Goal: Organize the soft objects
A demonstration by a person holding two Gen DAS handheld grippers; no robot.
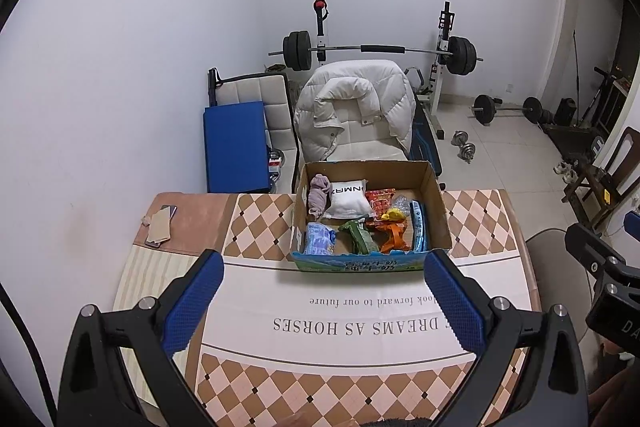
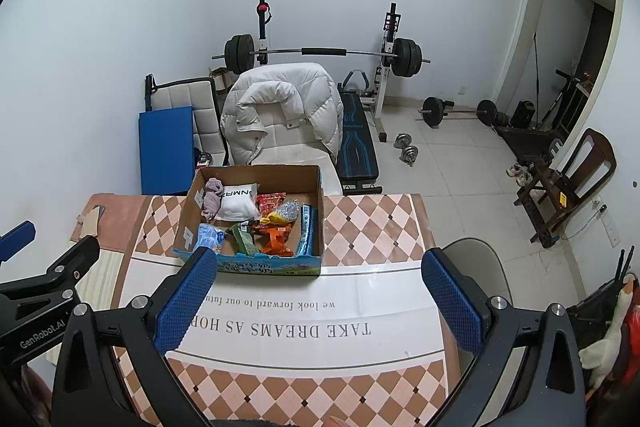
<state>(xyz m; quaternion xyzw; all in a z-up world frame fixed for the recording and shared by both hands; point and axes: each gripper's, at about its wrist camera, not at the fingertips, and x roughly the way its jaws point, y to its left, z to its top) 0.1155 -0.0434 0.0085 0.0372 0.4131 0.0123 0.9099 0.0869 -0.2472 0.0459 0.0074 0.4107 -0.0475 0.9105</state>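
On the table (image 1: 360,307), the cardboard box (image 1: 436,203) holds a white pillow pack (image 1: 349,201), a purple cloth (image 1: 319,194) and what look like snack packets (image 1: 390,233), while the left gripper (image 1: 324,259) and right gripper (image 2: 320,259) hover spread and empty just before the box.

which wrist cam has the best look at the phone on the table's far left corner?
Left wrist: the phone shows as a whole on the table, partly under a tan card. Right wrist shows only a sliver of it at the table's left edge.

Home rm w/ gym gear: barbell rack (image 1: 376,47), dumbbells (image 1: 464,145), white coat (image 1: 356,103) on chair, dining table (image 1: 472,223).
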